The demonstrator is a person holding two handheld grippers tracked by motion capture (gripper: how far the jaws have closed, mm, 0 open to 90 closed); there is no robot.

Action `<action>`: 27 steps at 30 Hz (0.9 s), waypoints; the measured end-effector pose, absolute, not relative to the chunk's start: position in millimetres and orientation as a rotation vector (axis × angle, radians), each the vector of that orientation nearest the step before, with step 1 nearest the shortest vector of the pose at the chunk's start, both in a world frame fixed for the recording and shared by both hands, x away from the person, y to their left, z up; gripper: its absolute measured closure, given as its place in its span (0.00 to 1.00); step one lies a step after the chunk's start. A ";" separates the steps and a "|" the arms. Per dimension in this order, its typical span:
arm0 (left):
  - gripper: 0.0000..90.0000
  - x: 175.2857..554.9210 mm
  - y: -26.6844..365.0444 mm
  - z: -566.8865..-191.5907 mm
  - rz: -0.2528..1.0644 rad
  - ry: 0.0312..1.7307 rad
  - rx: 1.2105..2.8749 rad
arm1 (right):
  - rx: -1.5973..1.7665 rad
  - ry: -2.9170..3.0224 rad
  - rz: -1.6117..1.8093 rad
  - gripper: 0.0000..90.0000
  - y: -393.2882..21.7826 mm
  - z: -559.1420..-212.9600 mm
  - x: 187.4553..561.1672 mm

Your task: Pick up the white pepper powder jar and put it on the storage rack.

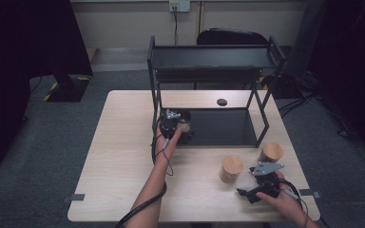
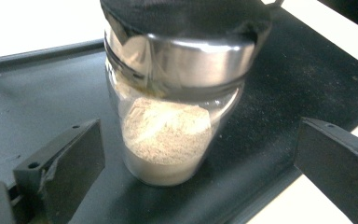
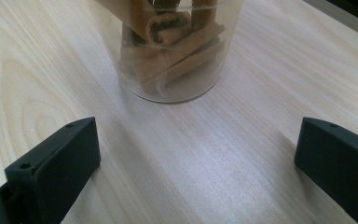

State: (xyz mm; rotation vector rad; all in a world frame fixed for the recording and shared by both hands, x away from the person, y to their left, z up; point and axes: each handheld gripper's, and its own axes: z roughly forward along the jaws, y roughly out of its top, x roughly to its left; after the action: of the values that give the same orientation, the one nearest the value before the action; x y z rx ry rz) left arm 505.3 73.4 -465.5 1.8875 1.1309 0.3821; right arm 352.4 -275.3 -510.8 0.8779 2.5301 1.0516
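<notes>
A clear jar of pale powder (image 2: 168, 140) with a metal band and a black lid stands on the black bottom tray (image 2: 37, 93) of a shelf rack. My left gripper (image 2: 198, 135) is open, with a jaw on each side of the jar's foot and neither touching it. From above, that gripper (image 1: 173, 121) sits at the tray's front left corner beside the jar (image 1: 186, 125). My right gripper (image 3: 196, 130) is open over bare wood, and a clear jar of cinnamon sticks (image 3: 172, 46) stands just ahead of it. In the high view it (image 1: 261, 183) rests near the table's front right.
The black two-level rack (image 1: 214, 59) stands at the back middle of the wooden table (image 1: 123, 156). Two wood-lidded jars (image 1: 231, 168) (image 1: 272, 153) stand on the table in front of the rack's right leg. A small black disc (image 1: 222, 101) lies behind the tray.
</notes>
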 end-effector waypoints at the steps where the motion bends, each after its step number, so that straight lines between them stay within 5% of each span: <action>1: 0.02 504.6 73.8 -465.6 0.380 1.127 1.890 | 0.878 2.530 1.052 0.00 -275.3 -510.8 352.4; 27: 0.02 483.9 71.0 -469.0 0.344 1.078 1.921 | 0.878 2.530 1.051 0.00 -275.3 -510.8 352.4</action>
State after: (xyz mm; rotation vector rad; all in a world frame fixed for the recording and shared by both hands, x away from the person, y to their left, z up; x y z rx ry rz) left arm 483.9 71.0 -469.0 1.9212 1.0782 0.3440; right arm 352.4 -275.3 -510.8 0.8782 2.5302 1.0515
